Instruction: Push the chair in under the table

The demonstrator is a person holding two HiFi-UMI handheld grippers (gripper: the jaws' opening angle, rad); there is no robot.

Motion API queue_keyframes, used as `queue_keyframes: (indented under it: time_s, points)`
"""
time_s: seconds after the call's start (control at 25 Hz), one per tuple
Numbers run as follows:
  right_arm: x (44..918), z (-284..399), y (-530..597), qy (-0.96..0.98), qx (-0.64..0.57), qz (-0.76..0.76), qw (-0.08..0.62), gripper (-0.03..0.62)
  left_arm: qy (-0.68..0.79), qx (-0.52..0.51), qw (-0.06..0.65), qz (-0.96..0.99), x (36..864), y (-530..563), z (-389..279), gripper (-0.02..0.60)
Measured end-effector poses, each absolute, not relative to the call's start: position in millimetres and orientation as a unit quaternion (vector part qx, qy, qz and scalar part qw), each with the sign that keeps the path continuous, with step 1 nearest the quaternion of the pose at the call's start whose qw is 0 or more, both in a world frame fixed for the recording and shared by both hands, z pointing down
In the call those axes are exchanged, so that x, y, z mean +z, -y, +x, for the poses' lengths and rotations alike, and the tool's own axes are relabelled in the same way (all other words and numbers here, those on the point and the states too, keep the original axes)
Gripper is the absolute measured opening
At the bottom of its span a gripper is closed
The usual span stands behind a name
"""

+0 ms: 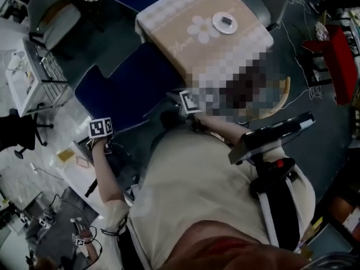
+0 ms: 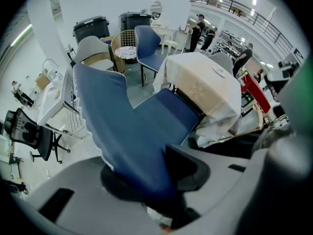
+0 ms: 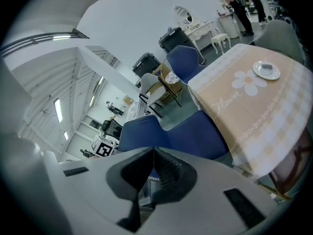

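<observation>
In the head view, the person's left forearm (image 1: 106, 176) is reaching up the picture and ending at the left gripper (image 1: 103, 144), which is pointing steeply down at the near edge of the blue chair (image 1: 129, 83). The right forearm (image 1: 220, 131) is stretching forward to the right gripper (image 1: 189, 109), which is sitting at the chair's right side. The chair is standing at the near left corner of the table (image 1: 185, 16), with its backrest well out from it. A mosaic patch is covering the table's near end, and both grippers' jaws are lying hidden under their marker cubes.

In the left gripper view, the left gripper (image 2: 156, 176) is gripping the chair (image 2: 146, 116). Its jaws are standing partly apart and pressing on the backrest's edge, which is running between the pads. The seat's far end is meeting the hanging cloth of the table (image 2: 205, 87). The gripper body is cutting off the bottom of the backrest.

In the right gripper view, the right gripper (image 3: 152, 153) is holding nothing, and its jaws are closing tip to tip. The chair (image 3: 195, 131) is lying just beyond the tips, and whether they are touching it is hard to make out. The table (image 3: 254, 111), which is bearing a plate (image 3: 266, 70), is overhanging the seat's front.
</observation>
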State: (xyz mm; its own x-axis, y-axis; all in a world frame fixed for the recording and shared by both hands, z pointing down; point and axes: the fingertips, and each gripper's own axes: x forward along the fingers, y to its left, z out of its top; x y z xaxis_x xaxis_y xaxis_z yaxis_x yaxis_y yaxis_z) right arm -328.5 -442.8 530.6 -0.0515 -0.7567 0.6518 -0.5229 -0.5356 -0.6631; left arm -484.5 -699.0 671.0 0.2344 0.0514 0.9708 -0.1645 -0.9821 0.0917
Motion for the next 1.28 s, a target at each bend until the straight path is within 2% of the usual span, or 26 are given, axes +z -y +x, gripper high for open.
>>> queue_keyframes:
  time_s: [0.4, 0.76, 1.04, 1.28]
  points:
    - [539.3, -314.8, 437.9, -0.462, -0.561, -0.676, 0.119, 0.012, 0.044, 0.621, 0.086, 0.778, 673.4, 693.8, -474.8, 0.135]
    - [539.0, -322.3, 465.5, -0.489, -0.563, -0.66, 0.093, 0.012, 0.046, 0.618, 0.09, 0.779, 672.3, 693.9, -473.5, 0.135]
    - [537.0, -324.9, 472.6, -0.494, -0.563, -0.657, 0.091, 0.012, 0.048, 0.609, 0.073, 0.789, 665.2, 696.5, -467.2, 0.135]
    - [538.6, -328.0, 474.0, -0.493, -0.564, -0.655, 0.094, 0.012, 0.044, 0.608, 0.086, 0.788, 665.4, 688.3, -469.1, 0.135]
